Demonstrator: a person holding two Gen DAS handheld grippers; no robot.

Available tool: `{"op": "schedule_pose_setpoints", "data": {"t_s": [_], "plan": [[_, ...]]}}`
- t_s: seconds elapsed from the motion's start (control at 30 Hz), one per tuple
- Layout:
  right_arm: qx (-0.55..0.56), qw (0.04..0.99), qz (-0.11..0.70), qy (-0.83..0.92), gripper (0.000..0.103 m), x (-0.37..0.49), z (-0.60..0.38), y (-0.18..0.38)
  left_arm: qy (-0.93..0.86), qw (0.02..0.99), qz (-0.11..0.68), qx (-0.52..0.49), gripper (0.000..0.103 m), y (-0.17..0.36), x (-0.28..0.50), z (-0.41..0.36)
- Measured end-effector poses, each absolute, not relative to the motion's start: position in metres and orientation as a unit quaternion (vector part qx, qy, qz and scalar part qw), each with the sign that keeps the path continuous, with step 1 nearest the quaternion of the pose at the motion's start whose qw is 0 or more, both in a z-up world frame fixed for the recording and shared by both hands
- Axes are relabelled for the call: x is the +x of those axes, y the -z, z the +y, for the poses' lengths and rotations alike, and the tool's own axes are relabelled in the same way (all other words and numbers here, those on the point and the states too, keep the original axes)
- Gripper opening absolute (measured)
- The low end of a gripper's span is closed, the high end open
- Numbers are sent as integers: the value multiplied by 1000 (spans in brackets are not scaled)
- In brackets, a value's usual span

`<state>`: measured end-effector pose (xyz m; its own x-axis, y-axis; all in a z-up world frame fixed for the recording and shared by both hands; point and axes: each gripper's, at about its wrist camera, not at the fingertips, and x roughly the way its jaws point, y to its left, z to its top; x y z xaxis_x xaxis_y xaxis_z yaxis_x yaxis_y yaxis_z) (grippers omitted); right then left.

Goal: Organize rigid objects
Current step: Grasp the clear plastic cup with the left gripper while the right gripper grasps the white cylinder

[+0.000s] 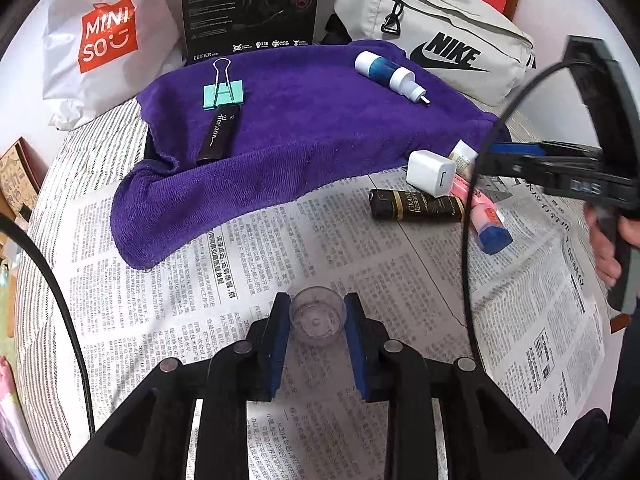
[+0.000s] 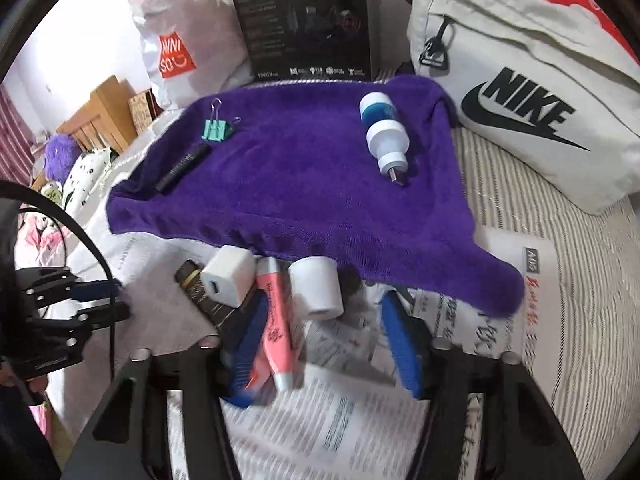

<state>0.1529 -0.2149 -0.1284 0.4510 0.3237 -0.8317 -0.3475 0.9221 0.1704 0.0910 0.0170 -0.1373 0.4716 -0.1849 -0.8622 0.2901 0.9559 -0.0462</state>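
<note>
My left gripper (image 1: 318,316) is shut on a small clear plastic cup (image 1: 318,318), held over the newspaper (image 1: 248,264). A purple towel (image 1: 296,128) carries a green binder clip (image 1: 222,93), a black tube (image 1: 218,134) and a blue-and-white bottle (image 1: 390,74). On the newspaper lie a white charger cube (image 1: 431,173), a dark bottle (image 1: 416,206) and a pink highlighter (image 1: 486,220). My right gripper (image 2: 328,336) is open, with the pink highlighter (image 2: 276,320) and a small white cylinder (image 2: 316,288) between its fingers; the charger cube (image 2: 229,280) is just left.
A white Nike bag (image 1: 436,36), a black box (image 1: 250,8) and a Miniso bag (image 1: 104,36) stand behind the towel. Striped bedding (image 2: 560,280) lies under the newspaper. The left gripper shows in the right wrist view (image 2: 72,300) at the far left.
</note>
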Motion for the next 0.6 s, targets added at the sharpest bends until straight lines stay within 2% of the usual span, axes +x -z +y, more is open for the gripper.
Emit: {"op": "schedule_pose_setpoints", "data": {"t_s": [0.4,0.6], "plan": [[-37,848,490,-201,34,168,-202,147,141,856,495,40,26,137,92,19],[-52,850,487,-196,33,162,-206,142,140,858,494,36,26,136,91,20]]}}
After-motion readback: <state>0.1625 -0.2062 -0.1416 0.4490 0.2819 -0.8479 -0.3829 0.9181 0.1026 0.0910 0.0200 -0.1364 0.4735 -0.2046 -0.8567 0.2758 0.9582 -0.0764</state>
